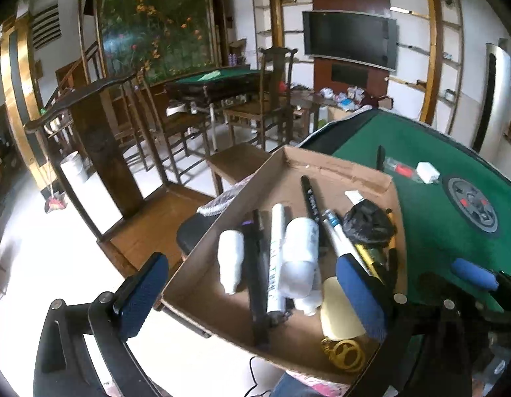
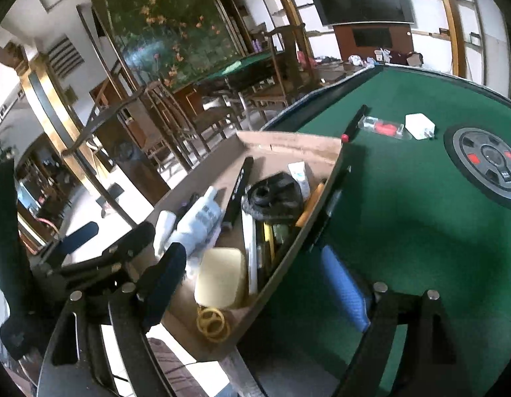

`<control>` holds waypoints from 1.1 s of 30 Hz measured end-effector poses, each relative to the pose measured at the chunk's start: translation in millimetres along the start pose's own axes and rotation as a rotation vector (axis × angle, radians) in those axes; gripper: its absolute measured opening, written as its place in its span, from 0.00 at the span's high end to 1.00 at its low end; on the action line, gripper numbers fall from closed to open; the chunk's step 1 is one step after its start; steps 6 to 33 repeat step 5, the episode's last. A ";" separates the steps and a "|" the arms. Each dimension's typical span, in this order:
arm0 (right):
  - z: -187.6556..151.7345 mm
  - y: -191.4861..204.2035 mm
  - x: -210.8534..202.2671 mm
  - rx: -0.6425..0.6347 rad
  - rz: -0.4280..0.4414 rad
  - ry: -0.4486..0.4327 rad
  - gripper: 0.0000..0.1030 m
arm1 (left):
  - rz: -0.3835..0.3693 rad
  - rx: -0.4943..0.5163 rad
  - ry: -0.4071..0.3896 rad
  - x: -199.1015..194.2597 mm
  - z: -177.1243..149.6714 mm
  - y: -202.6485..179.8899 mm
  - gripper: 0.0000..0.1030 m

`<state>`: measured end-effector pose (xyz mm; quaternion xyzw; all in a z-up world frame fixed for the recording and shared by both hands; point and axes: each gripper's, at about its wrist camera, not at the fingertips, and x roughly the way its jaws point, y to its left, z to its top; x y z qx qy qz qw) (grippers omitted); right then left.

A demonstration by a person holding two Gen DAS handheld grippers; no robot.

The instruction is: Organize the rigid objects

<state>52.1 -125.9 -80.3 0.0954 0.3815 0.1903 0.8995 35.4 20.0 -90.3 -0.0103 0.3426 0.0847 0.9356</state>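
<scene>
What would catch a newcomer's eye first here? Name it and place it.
The cardboard box crammed with pens, white bottles and a black bag sits on the near left edge of the green table. Beyond it on the felt lie a white adapter and a clear case with something red inside.

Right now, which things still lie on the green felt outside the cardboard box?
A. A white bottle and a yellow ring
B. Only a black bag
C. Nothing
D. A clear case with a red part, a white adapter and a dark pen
D: the clear case, white adapter and dark pen lie on the felt beyond the cardboard box.
</scene>
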 end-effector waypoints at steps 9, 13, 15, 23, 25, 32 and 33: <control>-6.7 -0.6 5.9 0.004 -0.002 0.037 0.19 | -0.007 0.025 0.019 3.5 -3.6 -4.5 0.01; -6.7 -0.6 5.9 0.004 -0.002 0.037 0.19 | -0.007 0.025 0.019 3.5 -3.6 -4.5 0.01; -6.7 -0.6 5.9 0.004 -0.002 0.037 0.19 | -0.007 0.025 0.019 3.5 -3.6 -4.5 0.01; -6.7 -0.6 5.9 0.004 -0.002 0.037 0.19 | -0.007 0.025 0.019 3.5 -3.6 -4.5 0.01; -6.7 -0.6 5.9 0.004 -0.002 0.037 0.19 | -0.007 0.025 0.019 3.5 -3.6 -4.5 0.01; -6.7 -0.6 5.9 0.004 -0.002 0.037 0.19 | -0.007 0.025 0.019 3.5 -3.6 -4.5 0.01; -6.7 -0.6 5.9 0.004 -0.002 0.037 0.19 | -0.007 0.025 0.019 3.5 -3.6 -4.5 0.01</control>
